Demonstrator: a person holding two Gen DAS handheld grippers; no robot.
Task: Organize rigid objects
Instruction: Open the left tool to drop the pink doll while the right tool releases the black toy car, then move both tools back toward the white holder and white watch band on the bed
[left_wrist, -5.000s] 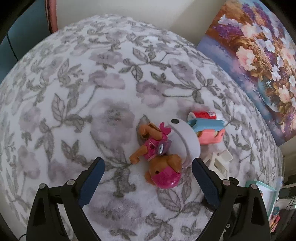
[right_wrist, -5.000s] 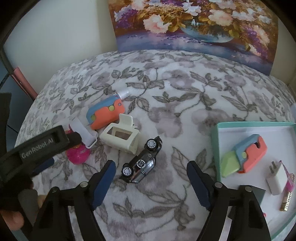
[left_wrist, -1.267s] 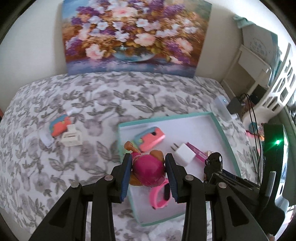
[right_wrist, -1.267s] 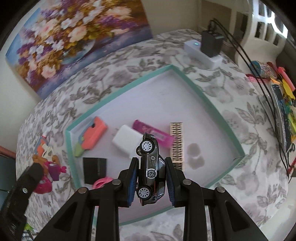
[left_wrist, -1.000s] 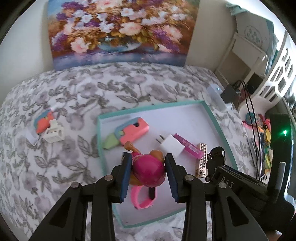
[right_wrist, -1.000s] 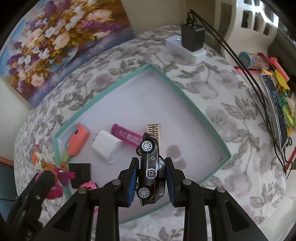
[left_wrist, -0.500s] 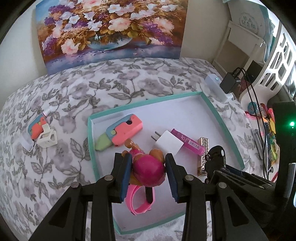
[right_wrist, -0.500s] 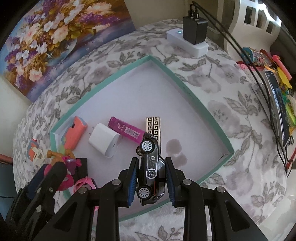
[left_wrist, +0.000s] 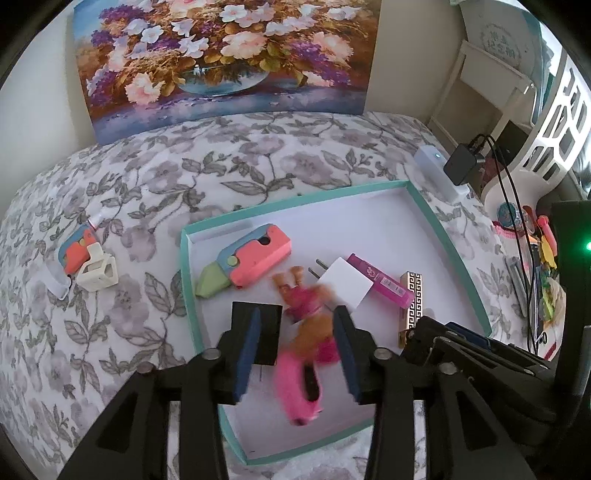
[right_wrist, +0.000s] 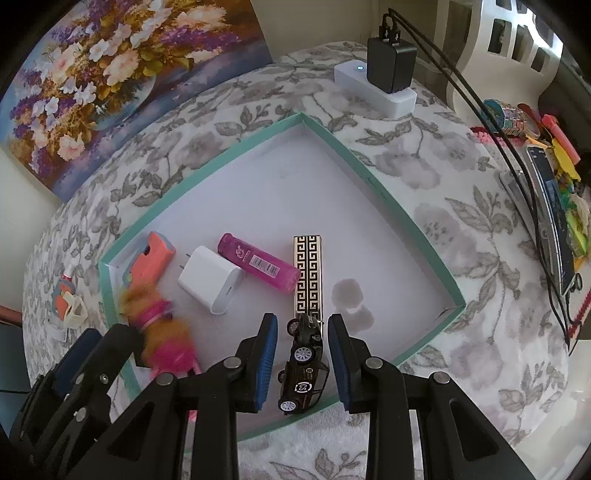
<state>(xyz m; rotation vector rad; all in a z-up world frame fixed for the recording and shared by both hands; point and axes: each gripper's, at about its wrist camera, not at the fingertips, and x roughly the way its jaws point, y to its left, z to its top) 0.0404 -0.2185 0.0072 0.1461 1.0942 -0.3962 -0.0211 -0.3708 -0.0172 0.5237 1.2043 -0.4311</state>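
A teal-rimmed white tray (left_wrist: 447, 240) (right_wrist: 388, 199) lies on the floral bedspread. My left gripper (left_wrist: 295, 332) is open above it; the pink-and-brown toy dog (left_wrist: 310, 317) (right_wrist: 162, 332), blurred, drops between its fingers onto a pink watch (left_wrist: 299, 391). My right gripper (right_wrist: 299, 332) is open; the black toy car (right_wrist: 303, 365) sits loose between its fingers near the tray's front rim. The tray also holds an orange-blue toy knife (left_wrist: 247, 262), a white charger (right_wrist: 210, 280), a magenta tube (right_wrist: 258, 262), a gold-patterned bar (right_wrist: 308, 273) and a black square (left_wrist: 266, 332).
Left of the tray lie a second orange-blue toy (left_wrist: 74, 251) and a cream plastic piece (left_wrist: 98, 273). A white power strip with a black adapter (right_wrist: 388, 74) sits behind the tray. A flower painting (left_wrist: 221, 59) leans on the wall. Stationery clutter (right_wrist: 554, 177) lies right.
Both grippers have opened. The toy dog has left the left gripper's hold and falls into the tray. The black car has dropped from the right gripper onto the tray floor.
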